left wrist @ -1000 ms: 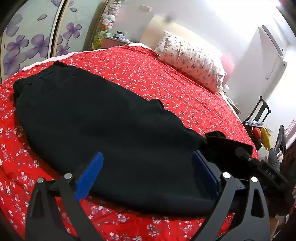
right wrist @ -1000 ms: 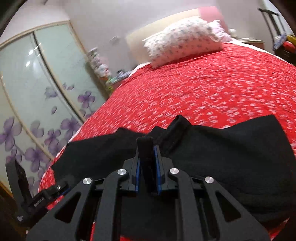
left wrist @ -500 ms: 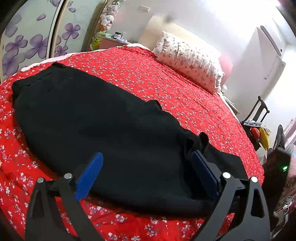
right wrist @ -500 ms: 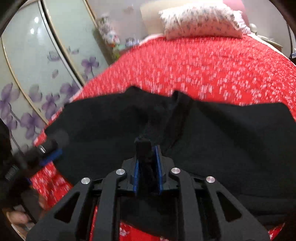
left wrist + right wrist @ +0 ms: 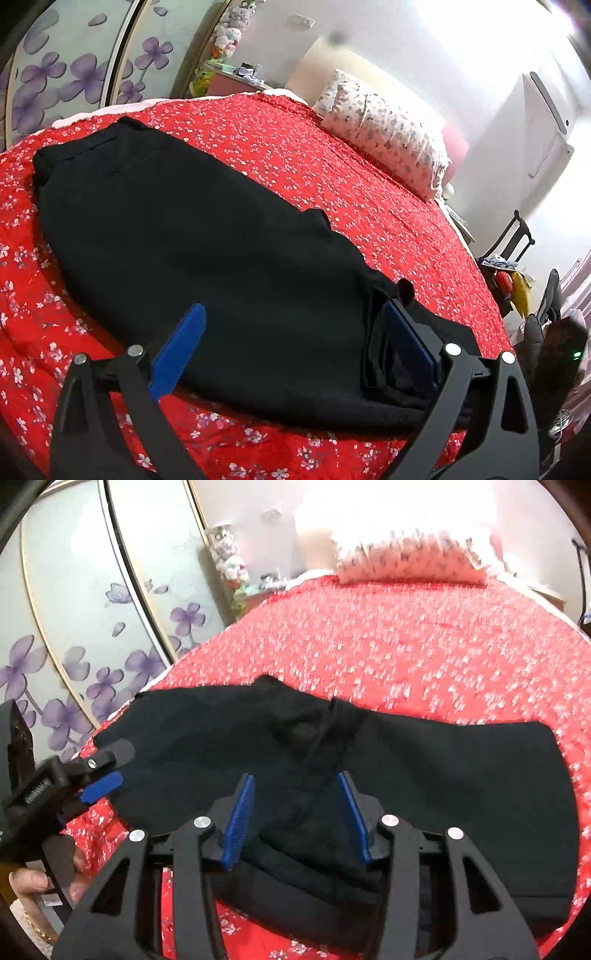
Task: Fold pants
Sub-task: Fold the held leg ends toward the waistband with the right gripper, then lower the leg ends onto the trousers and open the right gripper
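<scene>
Lying flat on the red flower-print quilted bedspread (image 5: 369, 206), the black, soft matte fabric pants (image 5: 207, 251) form a long tapered slab, their long axis running from the waistband at far left to the folded hems nearest me. My left gripper (image 5: 295, 343) stands spread above the cloth. My right gripper (image 5: 295, 808) has just been opening; cloth lies loose between its blue ribbed pads (image 5: 238, 819).

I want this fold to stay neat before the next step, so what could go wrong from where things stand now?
1. The right claw has just been opening, with bunched cloth of the black pants between its blue pads; pulling back could drag that fold loose.
2. The left claw hangs open over the near edge; lowering it carelessly could rumple the flat layer.
3. The pants lie near the edge of the red bedspread, so a tug might slide them off.
</scene>
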Demonstrator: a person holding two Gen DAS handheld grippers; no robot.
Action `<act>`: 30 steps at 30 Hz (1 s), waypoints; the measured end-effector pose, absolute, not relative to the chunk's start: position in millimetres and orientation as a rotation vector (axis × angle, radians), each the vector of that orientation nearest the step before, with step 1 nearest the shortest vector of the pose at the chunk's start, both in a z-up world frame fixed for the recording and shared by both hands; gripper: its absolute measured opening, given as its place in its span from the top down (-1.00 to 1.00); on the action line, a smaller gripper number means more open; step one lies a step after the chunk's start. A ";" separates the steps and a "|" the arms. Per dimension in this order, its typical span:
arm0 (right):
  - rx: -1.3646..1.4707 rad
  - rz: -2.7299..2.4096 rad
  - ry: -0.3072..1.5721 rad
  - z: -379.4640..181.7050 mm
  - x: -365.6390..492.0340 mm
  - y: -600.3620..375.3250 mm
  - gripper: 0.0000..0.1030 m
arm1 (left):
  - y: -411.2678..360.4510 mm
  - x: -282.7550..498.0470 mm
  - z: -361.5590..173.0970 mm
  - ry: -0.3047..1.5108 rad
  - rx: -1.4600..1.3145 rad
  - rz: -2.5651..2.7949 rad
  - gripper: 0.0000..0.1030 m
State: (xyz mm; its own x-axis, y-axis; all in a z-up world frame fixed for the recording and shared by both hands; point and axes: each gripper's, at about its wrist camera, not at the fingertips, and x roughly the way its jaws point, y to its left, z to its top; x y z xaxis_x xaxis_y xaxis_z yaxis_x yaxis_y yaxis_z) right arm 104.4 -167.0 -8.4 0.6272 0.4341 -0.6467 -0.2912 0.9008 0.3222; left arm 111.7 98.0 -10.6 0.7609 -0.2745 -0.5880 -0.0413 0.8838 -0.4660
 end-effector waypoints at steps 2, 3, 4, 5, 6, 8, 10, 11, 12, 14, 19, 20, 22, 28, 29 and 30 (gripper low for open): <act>0.175 0.481 0.908 -27.4 109.1 -151.7 0.04 | 97.8 112.6 -11.0 0.707 -0.484 -0.135 -0.88; 0.137 0.470 0.938 -36.3 109.0 -144.5 0.03 | 97.7 112.8 -11.0 0.707 -0.484 -0.136 -0.88; 0.095 0.461 0.911 -36.0 105.2 -140.2 0.03 | 97.7 112.8 -10.9 0.706 -0.482 -0.135 -0.88; 0.075 0.455 0.908 -34.3 103.9 -137.7 0.03 | 97.9 112.4 -10.6 0.704 -0.481 -0.133 -0.88; 0.057 0.446 0.897 -29.8 102.4 -135.7 0.03 | 98.2 112.9 -10.7 0.702 -0.484 -0.131 -0.88; 0.029 0.439 0.859 -24.9 99.6 -133.7 0.03 | 100.5 113.1 -10.7 0.698 -0.494 -0.123 -0.88; -0.009 0.436 0.890 -31.3 102.5 -128.5 0.03 | 102.9 113.7 -11.2 0.701 -0.503 -0.119 -0.88; -0.017 0.427 0.878 -31.8 100.1 -125.3 0.03 | 104.0 114.1 -11.9 0.703 -0.510 -0.117 -0.88; -0.039 0.418 0.866 -31.1 97.6 -123.0 0.03 | 104.2 114.3 -12.3 0.706 -0.513 -0.115 -0.88; -0.084 0.401 0.847 -29.1 96.4 -118.9 0.03 | 105.0 114.4 -12.4 0.709 -0.517 -0.113 -0.88; -0.102 0.413 0.845 -37.5 99.1 -120.4 0.05 | 105.6 114.2 -13.1 0.713 -0.517 -0.111 -0.88; -0.090 0.418 0.849 -37.3 99.6 -121.8 0.07 | 105.7 114.2 -13.1 0.714 -0.520 -0.110 -0.88; -0.064 0.421 0.855 -37.5 102.0 -125.9 0.12 | 106.9 114.2 -13.4 0.715 -0.527 -0.108 -0.88; -0.162 0.380 0.843 -35.0 96.4 -113.7 -0.05 | 112.6 113.9 -15.4 0.719 -0.557 -0.102 -0.88; -0.177 0.364 0.837 -35.6 95.7 -113.5 -0.20 | 113.5 114.1 -15.6 0.719 -0.562 -0.102 -0.88; -0.168 0.357 0.844 -36.0 97.1 -115.9 -0.23 | 113.2 113.7 -15.3 0.719 -0.565 -0.103 -0.88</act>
State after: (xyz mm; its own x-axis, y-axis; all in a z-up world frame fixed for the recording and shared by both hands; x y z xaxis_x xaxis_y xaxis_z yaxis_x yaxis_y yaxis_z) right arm 97.1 -115.9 -36.0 0.6096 0.2415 -0.7550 -0.3734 0.9276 -0.0048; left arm 113.7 113.2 -15.3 0.7541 -0.2785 -0.5947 -0.1002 0.8462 -0.5233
